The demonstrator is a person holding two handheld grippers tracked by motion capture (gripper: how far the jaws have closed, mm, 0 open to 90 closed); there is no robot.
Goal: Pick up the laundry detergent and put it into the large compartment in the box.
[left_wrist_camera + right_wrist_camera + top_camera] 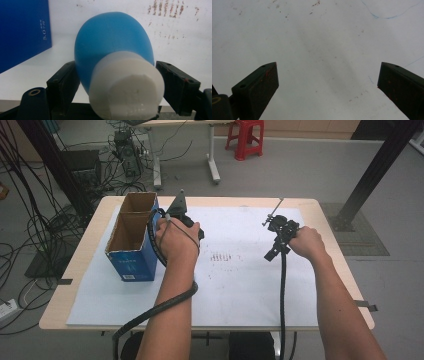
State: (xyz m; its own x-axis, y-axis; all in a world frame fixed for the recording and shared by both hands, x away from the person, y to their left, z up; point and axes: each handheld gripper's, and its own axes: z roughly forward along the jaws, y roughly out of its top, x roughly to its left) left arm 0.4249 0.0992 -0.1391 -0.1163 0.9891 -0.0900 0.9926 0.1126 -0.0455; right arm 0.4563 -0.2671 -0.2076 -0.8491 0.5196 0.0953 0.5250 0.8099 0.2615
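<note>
Left tool (117, 82) pinches the bottle (112, 50) beside the box (22, 32); its rounded body could slip. Right tool (328, 80) spread, empty.

Light wooden table (330, 220) standing on grey floor (300, 165). White paper sheet (240, 295) covering most of tabletop, bare wood showing round edges. Reddish-brown smudges (220, 257) dotting sheet near middle. Open blue cardboard box (131, 255) sitting upright on sheet's left part. Blue bottle with white cap (113, 65) lying on sheet just beside box.
</note>
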